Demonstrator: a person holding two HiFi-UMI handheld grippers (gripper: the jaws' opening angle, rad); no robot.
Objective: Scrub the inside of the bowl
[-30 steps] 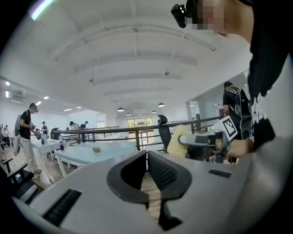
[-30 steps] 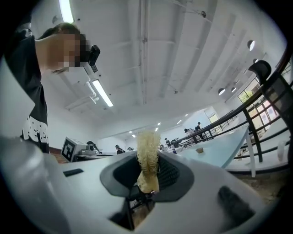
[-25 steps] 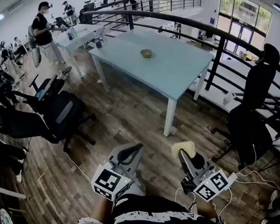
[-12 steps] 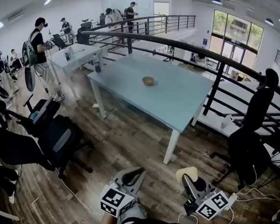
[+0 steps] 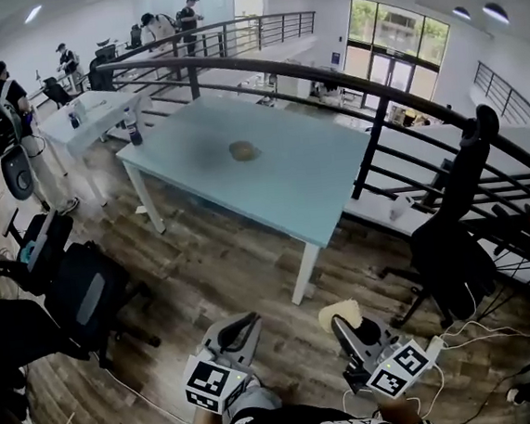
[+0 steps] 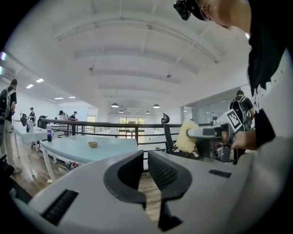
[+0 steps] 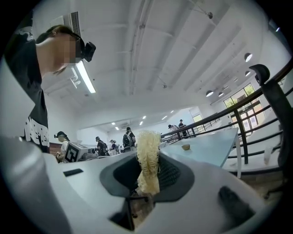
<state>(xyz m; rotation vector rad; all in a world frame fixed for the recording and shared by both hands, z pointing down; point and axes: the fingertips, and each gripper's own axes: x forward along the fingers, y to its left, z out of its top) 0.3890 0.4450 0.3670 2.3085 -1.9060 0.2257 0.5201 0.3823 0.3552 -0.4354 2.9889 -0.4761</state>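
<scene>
A small tan bowl (image 5: 244, 150) sits alone on the pale blue table (image 5: 309, 183), well ahead of both grippers; it also shows far off as the bowl (image 6: 93, 145) and the bowl (image 7: 185, 147). My left gripper (image 5: 246, 322) is held low over the wooden floor, its jaws shut with nothing between them; in its own view the left gripper (image 6: 145, 157) points towards the table. My right gripper (image 5: 339, 320) is shut on a pale yellow fibrous scrubber (image 5: 341, 312), which stands up between the jaws as the scrubber (image 7: 148, 155). The right gripper (image 7: 149, 170) also points at the table.
Black office chairs (image 5: 77, 290) stand at the left and another chair (image 5: 455, 244) at the right. A dark railing (image 5: 377, 121) curves behind the table. A second table with a bottle (image 5: 133, 130) and several people are at the back left. Cables (image 5: 463, 336) lie on the floor.
The table and bowl have slid left and down in the head view and look nearer. Both grippers have come forward with it, their grips unchanged.
</scene>
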